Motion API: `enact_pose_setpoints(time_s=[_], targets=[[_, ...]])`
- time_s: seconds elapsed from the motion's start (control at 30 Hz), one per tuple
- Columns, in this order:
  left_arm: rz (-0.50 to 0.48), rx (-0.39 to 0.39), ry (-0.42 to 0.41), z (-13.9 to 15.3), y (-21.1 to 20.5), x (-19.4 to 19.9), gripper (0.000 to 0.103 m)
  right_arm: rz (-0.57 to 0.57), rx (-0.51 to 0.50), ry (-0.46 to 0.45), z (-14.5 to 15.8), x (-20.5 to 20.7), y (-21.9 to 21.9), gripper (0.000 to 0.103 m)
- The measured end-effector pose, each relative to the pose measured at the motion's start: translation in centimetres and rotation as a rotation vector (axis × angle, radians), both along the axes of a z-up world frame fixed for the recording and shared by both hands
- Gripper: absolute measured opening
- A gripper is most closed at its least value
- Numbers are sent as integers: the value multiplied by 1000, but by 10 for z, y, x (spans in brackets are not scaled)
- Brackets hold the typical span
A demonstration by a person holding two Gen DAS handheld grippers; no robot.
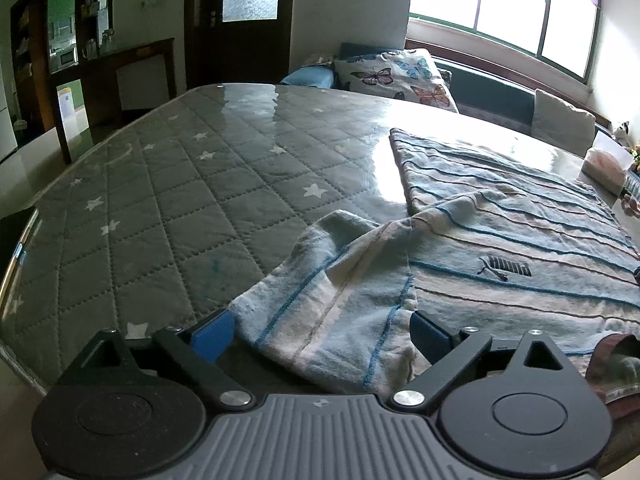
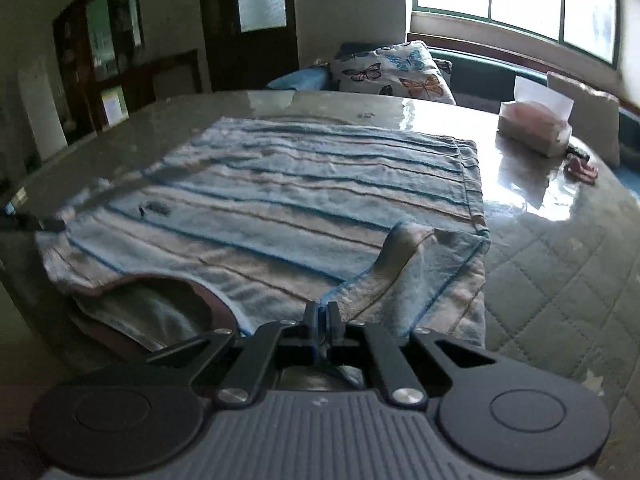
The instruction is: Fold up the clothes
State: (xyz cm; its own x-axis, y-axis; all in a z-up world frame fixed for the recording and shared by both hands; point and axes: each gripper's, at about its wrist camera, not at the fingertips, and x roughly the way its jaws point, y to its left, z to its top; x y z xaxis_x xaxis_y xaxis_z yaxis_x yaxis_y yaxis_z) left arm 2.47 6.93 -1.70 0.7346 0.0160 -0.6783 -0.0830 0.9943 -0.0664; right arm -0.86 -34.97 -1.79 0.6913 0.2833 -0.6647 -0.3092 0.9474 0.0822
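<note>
Striped shirt (image 1: 500, 240) is laid flat on the quilted table cover (image 1: 160, 200), with its collar toward the near edge and its long axis running away from both grippers, toward the window. Its one sleeve (image 1: 332, 312) is seen directly ahead of the left gripper (image 1: 322, 332), between the blue pads (image 1: 212, 336), which are spread wide on either side and do not press on the cloth. The right gripper (image 2: 321, 312) is closed tightly, and a thin edge of the shirt near the other sleeve (image 2: 416, 276) seems to be pinched between its jaws, though this part is blurred. The left sleeve is judged nearer to the left hand, so a grasp there is probably called for before any fold toward the middle. A glossy clear sheet covers the table; a tissue box (image 2: 534, 128) stands at its far side, and a butterfly cushion (image 1: 396, 76) lies on a bench under the window.
</note>
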Motion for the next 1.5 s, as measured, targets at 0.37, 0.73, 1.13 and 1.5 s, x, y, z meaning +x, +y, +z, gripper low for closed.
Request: enact_pose_setpoints(time_s=[0.37,0.73,1.13,1.5], targets=[[10,0,3,-2,1,3,95,56,13,-35,6,-2,3,31],[55,-38,-3,0,11,-3,76,-99,-68,-29,-18,37,-19,57],[131,-42,-17,-2,19,-3,48,-103,-52,-29,-16,37,-14,79],[72,-142,-90,14,26,-10,9,81,-78,-81,1,38,44,86]])
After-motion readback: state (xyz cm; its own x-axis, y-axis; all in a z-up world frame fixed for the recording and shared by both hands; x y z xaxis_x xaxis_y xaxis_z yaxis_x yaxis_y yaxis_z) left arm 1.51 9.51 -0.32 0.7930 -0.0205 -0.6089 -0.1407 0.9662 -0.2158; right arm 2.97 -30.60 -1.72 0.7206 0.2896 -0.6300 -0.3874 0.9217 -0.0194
